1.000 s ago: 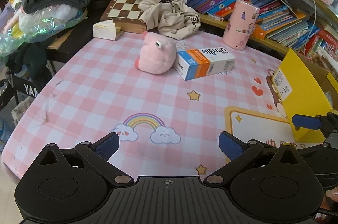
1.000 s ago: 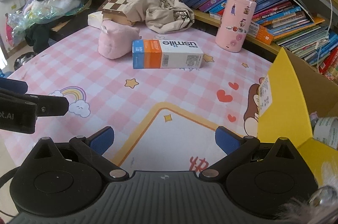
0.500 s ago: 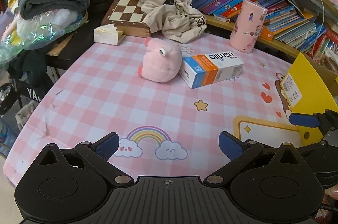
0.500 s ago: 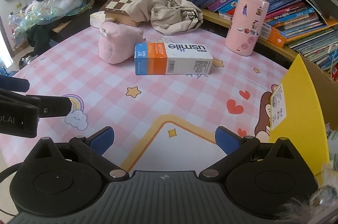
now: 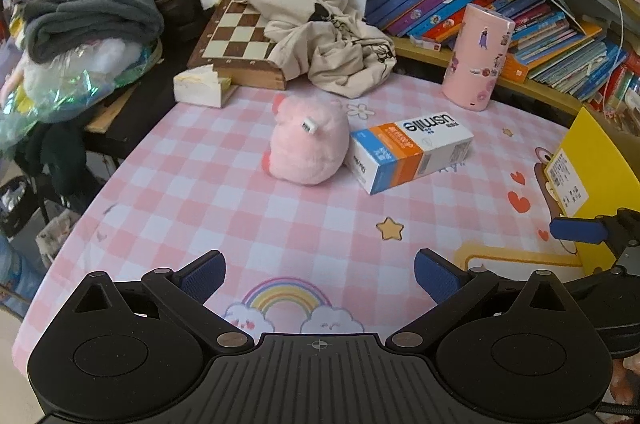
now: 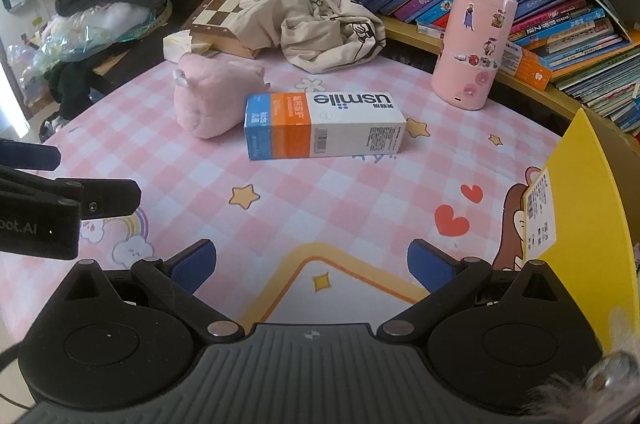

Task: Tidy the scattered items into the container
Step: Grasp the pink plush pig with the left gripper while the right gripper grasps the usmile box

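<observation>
While both are hovering empty, the left gripper [image 5: 320, 274] and right gripper [image 6: 312, 262] are holding their jaws spread. Ahead of them, the pink plush [image 5: 306, 144] is lying touching the usmile box [image 6: 324, 126], the yellow container [image 6: 592, 200] standing rightward.

On the checked tablecloth [image 5: 224, 192] lie one pink plush toy [image 5: 306, 148], one usmile box [image 5: 408, 152] just at its 3 o'clock, and one pink canister [image 5: 478, 58] at 1 o'clock. One yellow container [image 6: 588, 192] stands at 3 o'clock. Two grippers show, both empty.
</observation>
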`<state>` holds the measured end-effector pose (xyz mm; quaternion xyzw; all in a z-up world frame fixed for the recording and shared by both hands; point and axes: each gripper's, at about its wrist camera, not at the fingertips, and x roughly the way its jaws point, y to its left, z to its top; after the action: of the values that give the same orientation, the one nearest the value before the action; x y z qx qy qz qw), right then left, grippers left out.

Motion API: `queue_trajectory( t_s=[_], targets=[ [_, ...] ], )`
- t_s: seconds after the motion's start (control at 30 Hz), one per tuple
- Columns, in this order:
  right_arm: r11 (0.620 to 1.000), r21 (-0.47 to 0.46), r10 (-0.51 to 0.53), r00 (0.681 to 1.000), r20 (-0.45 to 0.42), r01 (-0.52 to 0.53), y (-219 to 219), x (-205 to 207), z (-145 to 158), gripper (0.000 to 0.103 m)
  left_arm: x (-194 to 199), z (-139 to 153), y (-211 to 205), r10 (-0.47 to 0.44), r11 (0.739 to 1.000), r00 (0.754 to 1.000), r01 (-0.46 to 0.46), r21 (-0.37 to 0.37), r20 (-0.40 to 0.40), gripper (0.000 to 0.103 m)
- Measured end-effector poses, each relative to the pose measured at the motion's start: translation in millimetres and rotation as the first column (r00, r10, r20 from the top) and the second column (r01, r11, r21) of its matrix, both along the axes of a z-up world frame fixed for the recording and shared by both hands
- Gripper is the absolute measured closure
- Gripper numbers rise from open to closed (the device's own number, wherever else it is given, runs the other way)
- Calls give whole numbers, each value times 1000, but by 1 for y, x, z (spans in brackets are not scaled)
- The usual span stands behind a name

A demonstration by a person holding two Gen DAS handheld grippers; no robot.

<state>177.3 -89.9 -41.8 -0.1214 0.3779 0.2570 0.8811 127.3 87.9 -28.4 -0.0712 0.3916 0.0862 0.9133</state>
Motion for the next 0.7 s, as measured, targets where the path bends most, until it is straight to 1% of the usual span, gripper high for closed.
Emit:
queue_trajectory(
  t_s=[0.37,0.7],
  targets=[
    [999,27,-20,1000,-5,20,10,32,1,0,35,-1,5,-21,999,1000,21,33,18,1],
    [999,23,-45,999,14,44,24,65,1,0,70,-3,19,-19,999,999,17,41,40,1]
  ],
)
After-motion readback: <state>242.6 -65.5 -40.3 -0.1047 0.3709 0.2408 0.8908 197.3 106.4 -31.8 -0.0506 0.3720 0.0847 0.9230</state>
